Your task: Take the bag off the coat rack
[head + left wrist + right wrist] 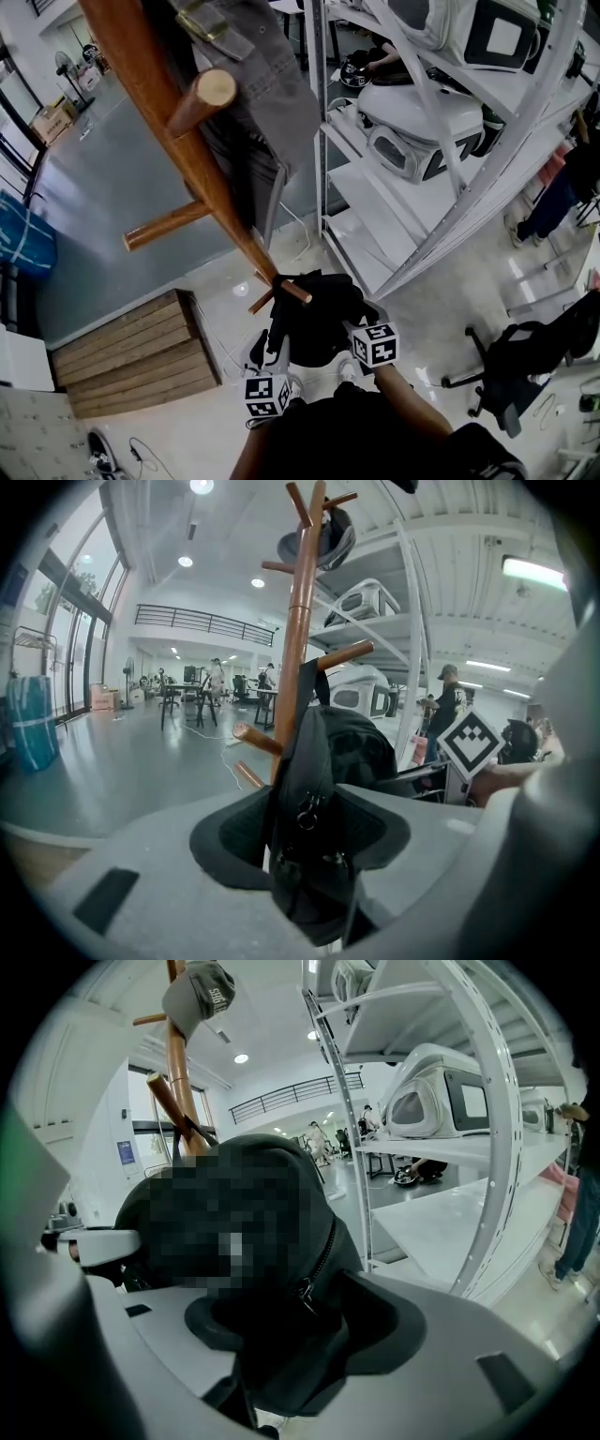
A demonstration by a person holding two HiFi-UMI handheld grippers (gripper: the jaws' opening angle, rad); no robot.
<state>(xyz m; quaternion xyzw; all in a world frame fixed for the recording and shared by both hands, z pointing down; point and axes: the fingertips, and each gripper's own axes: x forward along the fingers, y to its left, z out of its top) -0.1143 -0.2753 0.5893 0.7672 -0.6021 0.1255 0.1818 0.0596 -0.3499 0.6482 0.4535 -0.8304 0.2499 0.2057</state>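
Black bag (319, 323) on coat rack peg (294, 292), in the pinch of left hand-held gripper (305, 829) and right hand-held gripper (298, 1312).

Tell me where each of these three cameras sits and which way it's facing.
Head view: on the head, looking steeply down the coat rack at the black bag; left gripper, right gripper, forearm show.
Left gripper view: on that gripper, facing the rack; jaws clamp the bag.
Right gripper view: on that gripper, facing white shelving; jaws clamp the bag.
All share the bag.
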